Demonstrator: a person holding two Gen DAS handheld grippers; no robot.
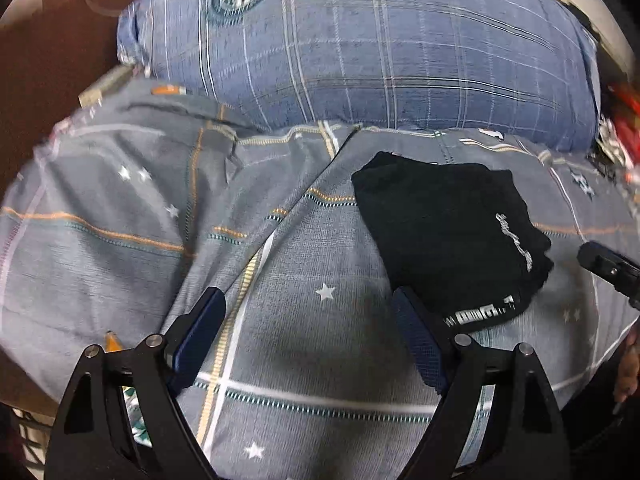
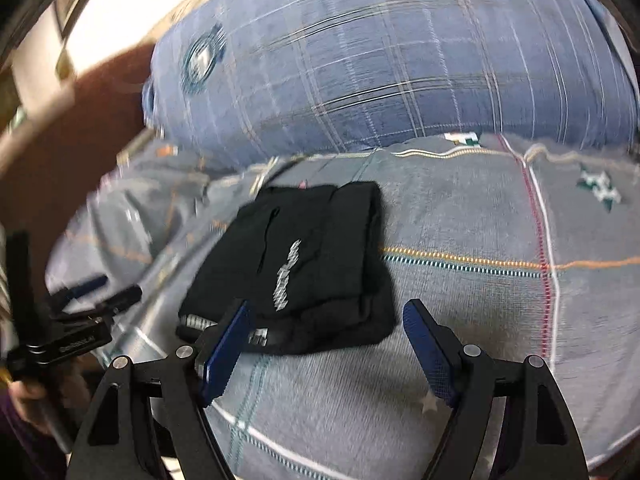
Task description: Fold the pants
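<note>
The black pants [image 1: 448, 232] lie folded into a small thick rectangle on the grey star-patterned bedsheet [image 1: 120, 200], with white lettering on top. They also show in the right wrist view [image 2: 304, 264]. My left gripper [image 1: 308, 300] is open and empty, above the sheet just left of the pants. My right gripper [image 2: 328, 312] is open and empty, hovering at the near edge of the pants. The right gripper's tip shows at the right edge of the left wrist view [image 1: 608, 268]. The left gripper shows at the left of the right wrist view [image 2: 96, 292].
A large blue plaid pillow [image 1: 360, 48] lies behind the pants, also in the right wrist view [image 2: 380, 72]. A brown headboard [image 1: 48, 80] rises at the left. Red and dark clutter [image 1: 620, 128] sits at the far right. The bed edge runs along the bottom left.
</note>
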